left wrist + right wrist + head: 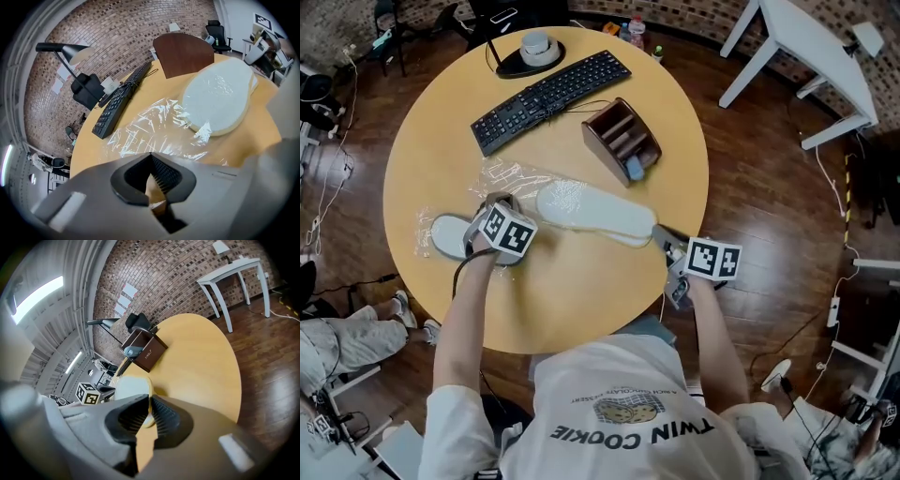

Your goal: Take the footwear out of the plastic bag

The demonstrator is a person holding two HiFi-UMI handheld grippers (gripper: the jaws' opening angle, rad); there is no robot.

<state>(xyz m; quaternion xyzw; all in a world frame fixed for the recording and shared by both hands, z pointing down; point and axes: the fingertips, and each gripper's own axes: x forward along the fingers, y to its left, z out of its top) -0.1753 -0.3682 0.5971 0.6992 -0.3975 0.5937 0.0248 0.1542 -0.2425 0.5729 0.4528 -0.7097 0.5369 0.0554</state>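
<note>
**Pulling slipper out of bag**

Clamped narrow with right gripper point(149, 401) on slipper point(591, 214), this side of keyboard point(551, 98). Pinched shut with left gripper point(150, 157), apparently on bag point(150, 131). Next, likely: draw away steadily while holding film back.

Round wooden table point(581, 300) with keyboard point(551, 87), lamp base point(530, 58), brown organizer point(622, 139), plastic bag point(502, 178), white slippers point(592, 213).

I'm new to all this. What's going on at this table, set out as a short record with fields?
Surface: round wooden table
Right gripper: shut on the end of the white slipper
Left gripper: jaws together, apparently pinching the plastic bag
Second slipper: far left, under plastic
Also there: keyboard, brown organizer box
</note>
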